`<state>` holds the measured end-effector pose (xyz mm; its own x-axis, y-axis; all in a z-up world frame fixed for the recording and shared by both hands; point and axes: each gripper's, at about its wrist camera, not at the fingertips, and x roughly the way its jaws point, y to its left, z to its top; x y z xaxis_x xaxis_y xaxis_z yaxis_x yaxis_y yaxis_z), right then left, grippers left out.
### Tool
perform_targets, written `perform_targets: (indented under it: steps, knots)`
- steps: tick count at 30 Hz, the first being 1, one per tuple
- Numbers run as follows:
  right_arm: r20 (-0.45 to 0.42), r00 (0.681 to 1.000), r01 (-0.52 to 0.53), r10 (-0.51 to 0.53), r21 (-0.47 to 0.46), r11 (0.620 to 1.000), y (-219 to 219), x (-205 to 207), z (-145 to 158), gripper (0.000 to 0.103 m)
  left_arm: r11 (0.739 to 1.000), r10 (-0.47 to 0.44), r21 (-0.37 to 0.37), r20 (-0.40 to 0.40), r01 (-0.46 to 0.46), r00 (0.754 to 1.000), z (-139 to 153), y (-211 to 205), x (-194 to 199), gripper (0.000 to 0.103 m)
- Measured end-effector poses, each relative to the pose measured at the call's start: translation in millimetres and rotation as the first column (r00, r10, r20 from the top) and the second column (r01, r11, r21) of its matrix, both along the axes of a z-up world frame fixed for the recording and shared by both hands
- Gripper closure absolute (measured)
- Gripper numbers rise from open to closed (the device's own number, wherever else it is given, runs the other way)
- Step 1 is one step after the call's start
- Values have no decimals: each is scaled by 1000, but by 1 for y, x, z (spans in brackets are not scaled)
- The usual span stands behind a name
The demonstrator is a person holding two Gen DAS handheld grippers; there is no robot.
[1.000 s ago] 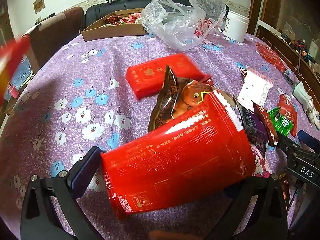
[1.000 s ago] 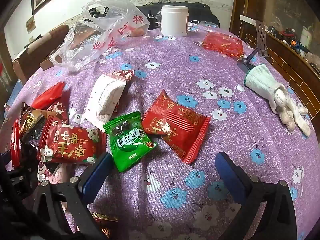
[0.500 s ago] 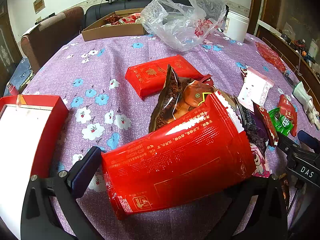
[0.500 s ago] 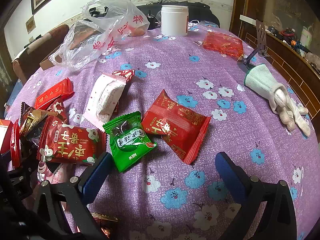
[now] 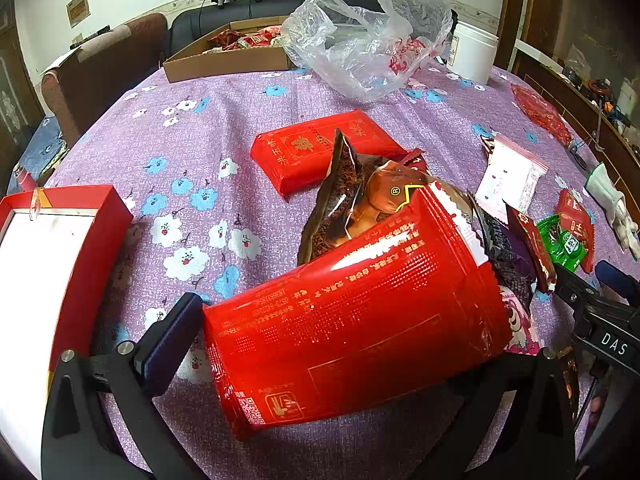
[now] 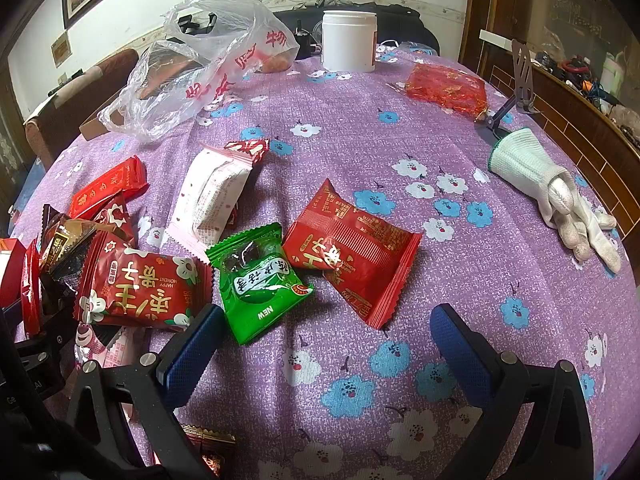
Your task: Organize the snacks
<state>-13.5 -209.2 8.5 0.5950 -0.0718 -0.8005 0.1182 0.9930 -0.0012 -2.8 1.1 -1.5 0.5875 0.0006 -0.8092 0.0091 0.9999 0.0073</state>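
my left claw [image 5: 340, 344] clamps the big red snack bag [image 5: 352, 312] above the bench [image 5: 200, 128], right claw [image 6: 324, 344] gaping wide, holding nothing.

A big glossy red pouch [image 5: 352, 332] sits tilted, back side up, against a brown bag [image 5: 352, 196], with small red, green [image 6: 260, 280] and white packets scattered flat nearby.

A table [image 6: 360, 152] in a purple flowered cloth carried scattered snacks: a green packet [image 6: 260, 280], a red packet [image 6: 352, 256], a white packet [image 6: 212, 196], and a flat red pack [image 5: 320, 152]. A plastic bag [image 5: 368, 52], cardboard box [image 5: 224, 60], white jar [image 6: 349, 40], glove [image 6: 560, 196] and red box [image 5: 52, 264] also lay there.
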Motion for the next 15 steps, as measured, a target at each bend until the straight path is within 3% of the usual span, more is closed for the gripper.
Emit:
perform_targets:
  steps: [12,15]
  knots:
    - [0,1000,0,0,0,1000,0,0,0,0,1000,11,19,-10,-10,1000,5,0,-3,0]
    - [0,1000,0,0,0,1000,0,0,0,0,997,30,63,42,-32,999,17,4,-13,0]
